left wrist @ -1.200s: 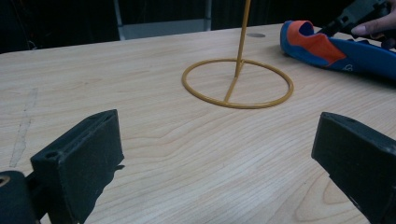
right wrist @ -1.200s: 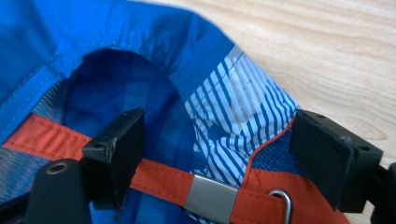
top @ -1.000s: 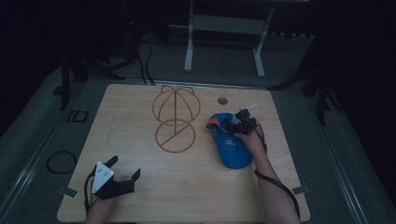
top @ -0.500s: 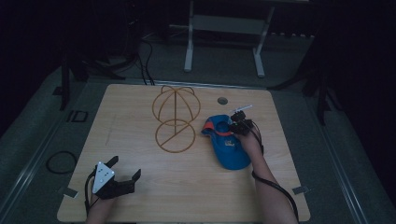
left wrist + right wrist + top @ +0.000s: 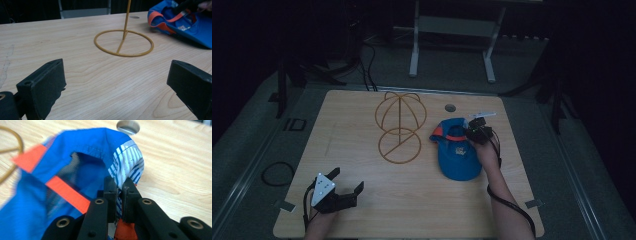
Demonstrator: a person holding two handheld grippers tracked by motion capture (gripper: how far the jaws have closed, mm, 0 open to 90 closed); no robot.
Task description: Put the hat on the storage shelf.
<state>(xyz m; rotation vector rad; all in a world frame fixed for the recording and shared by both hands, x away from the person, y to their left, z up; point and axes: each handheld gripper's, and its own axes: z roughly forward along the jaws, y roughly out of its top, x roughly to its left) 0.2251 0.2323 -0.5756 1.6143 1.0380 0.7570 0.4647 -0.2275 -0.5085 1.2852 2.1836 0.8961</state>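
A blue cap (image 5: 458, 155) with orange trim lies on the wooden table (image 5: 412, 200), right of a wire hat stand (image 5: 399, 125). My right gripper (image 5: 476, 131) is shut on the cap's rear edge, pinching striped blue-and-white fabric (image 5: 128, 167) between its jaws; the cap's back is lifted a little. In the right gripper view the gripper (image 5: 119, 185) clamps that fold of the cap (image 5: 75, 165). My left gripper (image 5: 346, 181) rests open near the table's front left corner. Its view shows the stand's ring base (image 5: 123, 43) ahead and the cap (image 5: 185, 23) at upper right.
A round cable hole (image 5: 450, 107) sits in the table behind the cap, also seen as the hole (image 5: 128, 125). A metal frame (image 5: 452, 30) stands on the floor beyond the table. A cable loop (image 5: 277, 173) lies on the floor at left.
My right gripper has shifted slightly with the cap's rear edge, lifting and drawing it up. The left gripper has stayed still.
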